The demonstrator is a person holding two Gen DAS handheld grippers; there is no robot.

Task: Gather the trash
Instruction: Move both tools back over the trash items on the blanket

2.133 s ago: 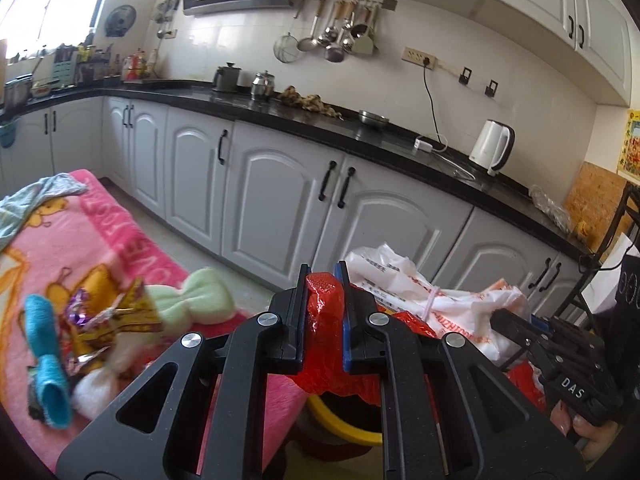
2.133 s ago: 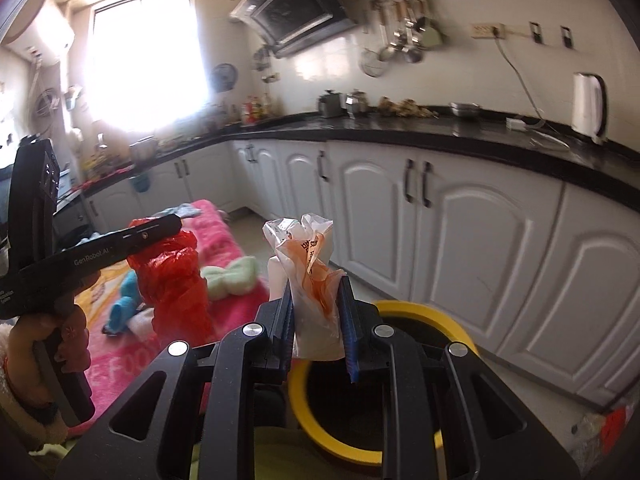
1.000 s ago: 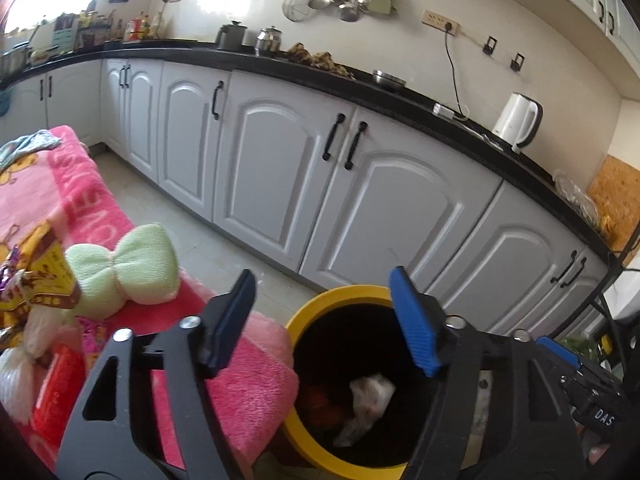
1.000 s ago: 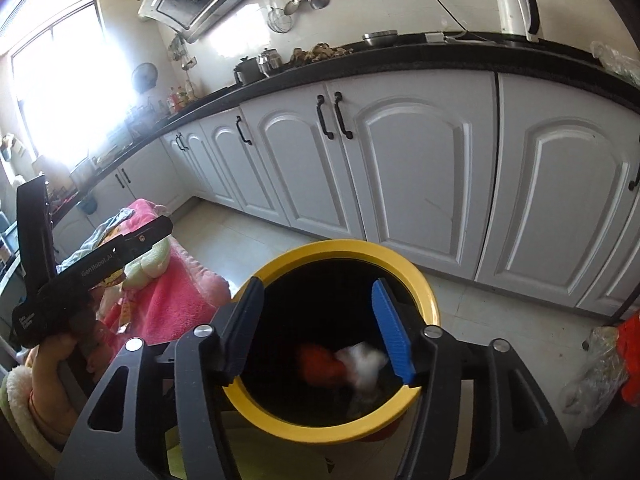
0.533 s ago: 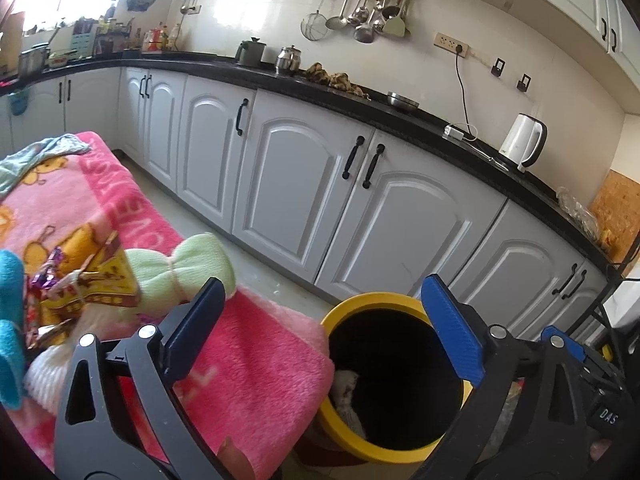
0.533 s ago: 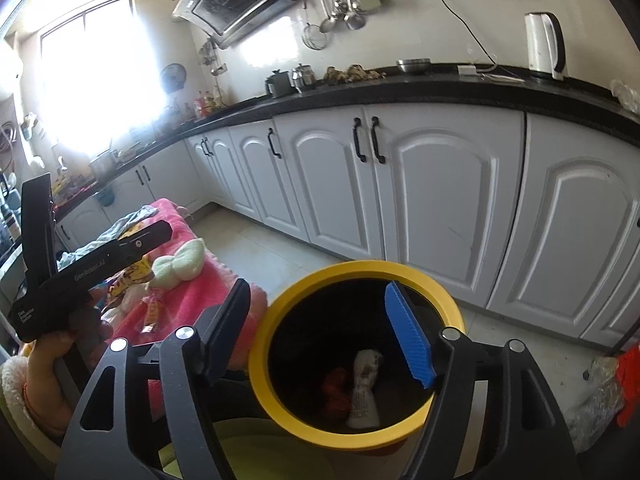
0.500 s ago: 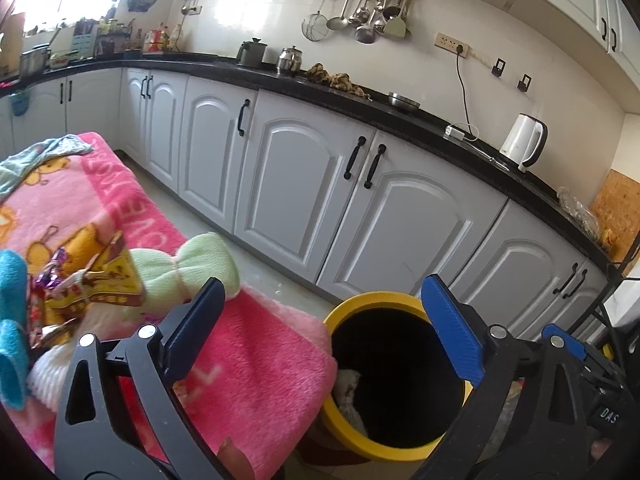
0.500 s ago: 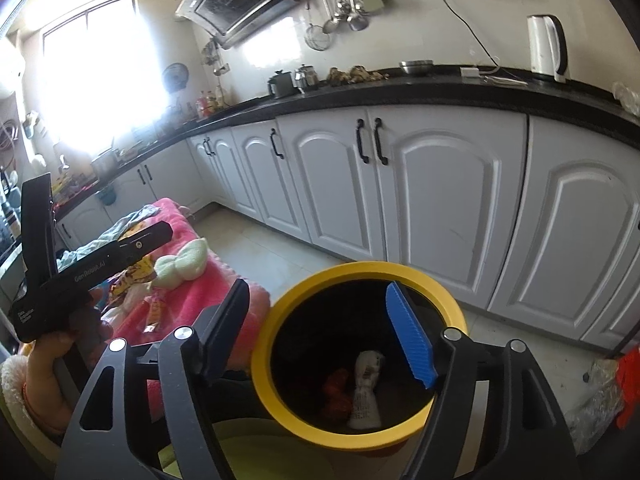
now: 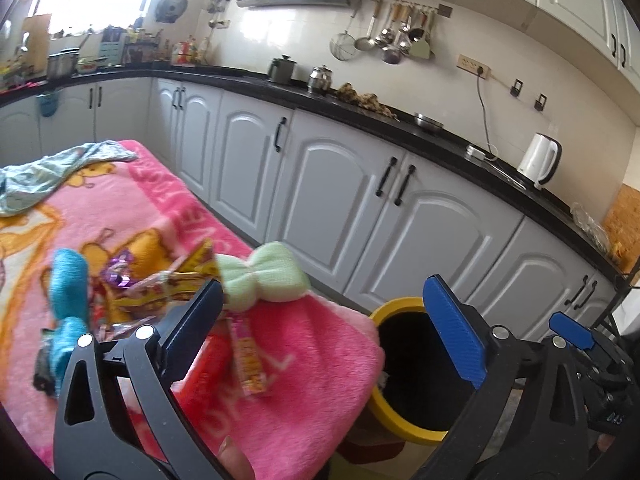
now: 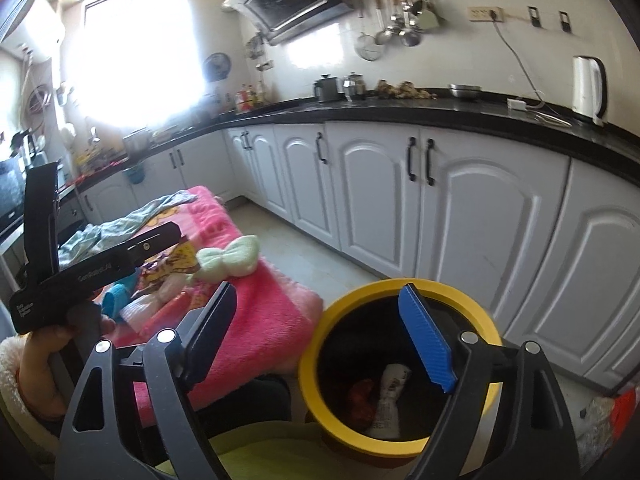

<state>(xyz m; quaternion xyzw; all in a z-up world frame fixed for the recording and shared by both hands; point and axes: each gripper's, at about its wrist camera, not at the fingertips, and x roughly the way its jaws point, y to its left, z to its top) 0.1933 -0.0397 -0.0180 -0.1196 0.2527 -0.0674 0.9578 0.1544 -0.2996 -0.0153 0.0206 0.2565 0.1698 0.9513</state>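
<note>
A: How do the jaws stand?

B: The left gripper (image 9: 332, 328) gapes wide with nothing between its pads. The right gripper (image 10: 320, 336) has just been opening, also empty.

A: And the bin?

B: The yellow-rimmed bin (image 10: 316, 344) sits on the floor by the pink blanket (image 9: 320, 360). Inside lie a red bag (image 10: 362, 398) and a white bag (image 10: 390, 396), below the right jaws.

A: Any trash left?

B: Wrappers (image 9: 176, 284) lie on the blanket beside a green bow (image 9: 264, 272), just beyond the left gripper's left finger (image 9: 192, 328), not touching.

Red wad (image 10: 362, 398) and white bag (image 10: 390, 396) inside yellow-rimmed bin (image 10: 320, 334)
</note>
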